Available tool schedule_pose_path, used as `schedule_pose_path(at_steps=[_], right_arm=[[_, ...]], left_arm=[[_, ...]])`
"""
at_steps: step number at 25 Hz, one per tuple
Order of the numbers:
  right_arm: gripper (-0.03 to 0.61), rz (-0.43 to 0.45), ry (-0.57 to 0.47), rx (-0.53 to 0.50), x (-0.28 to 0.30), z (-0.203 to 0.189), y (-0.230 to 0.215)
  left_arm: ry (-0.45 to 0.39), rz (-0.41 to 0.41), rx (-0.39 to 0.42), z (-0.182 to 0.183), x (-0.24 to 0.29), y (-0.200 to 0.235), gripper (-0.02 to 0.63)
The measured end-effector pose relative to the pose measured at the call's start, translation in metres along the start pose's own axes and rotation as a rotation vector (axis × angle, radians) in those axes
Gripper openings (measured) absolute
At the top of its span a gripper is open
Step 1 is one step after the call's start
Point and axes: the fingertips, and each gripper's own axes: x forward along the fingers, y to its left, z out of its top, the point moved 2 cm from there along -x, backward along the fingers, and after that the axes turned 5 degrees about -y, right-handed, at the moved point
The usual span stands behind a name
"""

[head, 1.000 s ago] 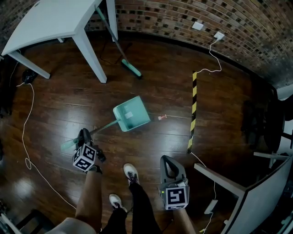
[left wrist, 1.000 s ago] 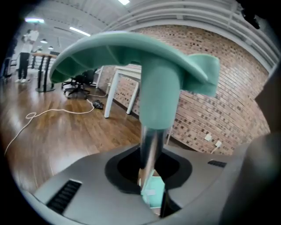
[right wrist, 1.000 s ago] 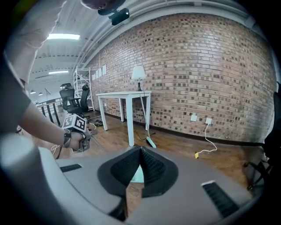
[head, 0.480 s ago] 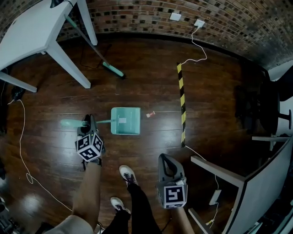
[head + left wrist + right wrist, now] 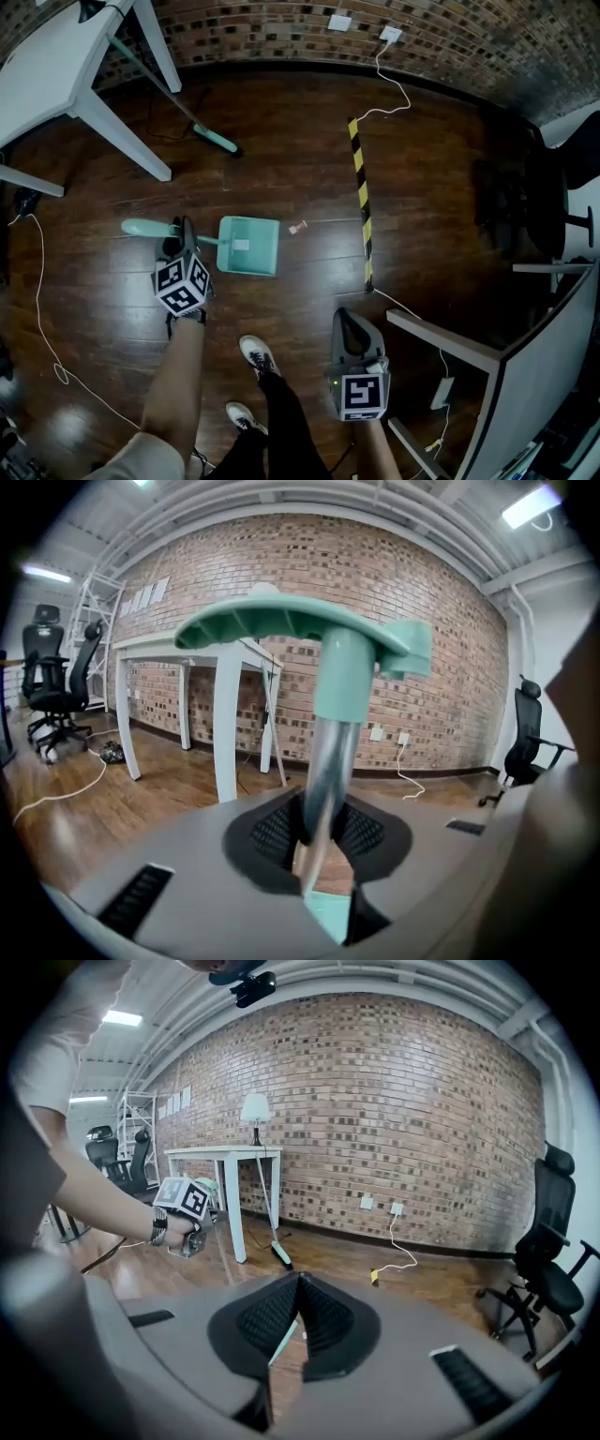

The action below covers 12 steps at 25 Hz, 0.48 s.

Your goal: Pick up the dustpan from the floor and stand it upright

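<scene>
The teal dustpan [image 5: 248,246] is on the dark wood floor, its long handle running left to a teal end grip [image 5: 141,228]. My left gripper [image 5: 181,236] is shut on the handle's silver pole beside the pan. In the left gripper view the pole [image 5: 328,761] rises between the pads of the left gripper [image 5: 314,832] to the teal grip [image 5: 300,625], with the pan's edge [image 5: 328,916] below. The jaws have just been easing apart slightly, the pole still pinched between them. My right gripper [image 5: 352,330] [image 5: 298,1309] hangs shut and empty, right of the person's feet.
A teal broom [image 5: 211,139] leans at the white table [image 5: 56,66] back left. A yellow-black strip [image 5: 360,202] runs along the floor right of the pan, with a small scrap [image 5: 298,227] between. A white cable [image 5: 37,309] loops left. A grey desk [image 5: 525,375] stands right.
The dustpan has swung from slanted to lying level across the head view. My left gripper has moved along the handle towards the pan and rolled. The right gripper has shifted slightly.
</scene>
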Motion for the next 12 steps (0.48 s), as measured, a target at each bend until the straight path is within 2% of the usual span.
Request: schedule_pose_path(at_steps=[2,4,7,12], right_arm=[[-0.017,-0.003,0.003,-0.001,-0.002,-0.001,0.001],[-0.017,-0.015,0.007,0.002,-0.002,-0.001,0.001],[-0.017,-0.035,-0.019,0.001,-0.002,0.003,-0.004],[-0.017,-0.03,-0.088,0.005,0.001,0.018,0.002]], left_arm=[[-0.005,0.008,-0.039,-0.004,-0.003,0.002,0.085],[0.009,-0.003,-0.039,-0.011,-0.008,0.002,0.144],[0.041,-0.017,-0.015,-0.025,-0.022,0.003,0.155],[0.058,-0.001,-0.037,-0.027,-0.049,0.013,0.153]])
